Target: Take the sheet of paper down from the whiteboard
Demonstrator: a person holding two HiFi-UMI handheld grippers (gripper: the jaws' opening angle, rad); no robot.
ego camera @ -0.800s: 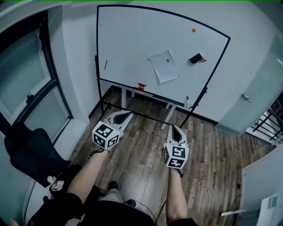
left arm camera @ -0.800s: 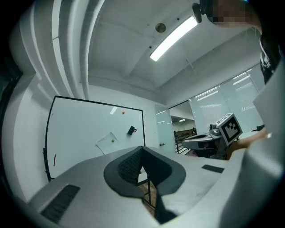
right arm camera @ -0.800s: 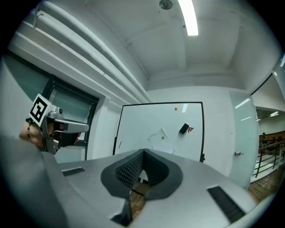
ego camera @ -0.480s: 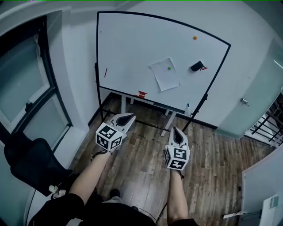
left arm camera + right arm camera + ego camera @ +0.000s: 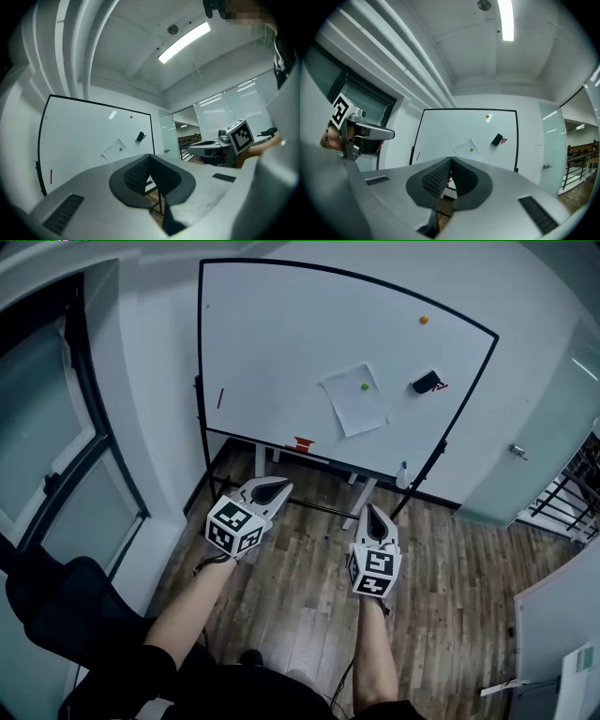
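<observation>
A white sheet of paper (image 5: 354, 400) hangs tilted on the whiteboard (image 5: 281, 352), pinned near its top by a green magnet (image 5: 365, 386). The sheet also shows small in the left gripper view (image 5: 114, 150) and the right gripper view (image 5: 465, 148). My left gripper (image 5: 277, 487) is shut and empty, held level well short of the board, low and left of the sheet. My right gripper (image 5: 374, 515) is shut and empty too, below the sheet. Both point toward the board.
On the board sit a black eraser (image 5: 427, 382), an orange magnet (image 5: 424, 320), a red marker (image 5: 220, 398) at the left and a red item (image 5: 301, 442) on the tray. A dark window (image 5: 47, 427) is at the left, a door (image 5: 544, 437) at the right, wood floor (image 5: 450, 596) below.
The view has drawn closer to the whiteboard, which looms a little larger. Both grippers stay shut and keep much the same pose in front of me.
</observation>
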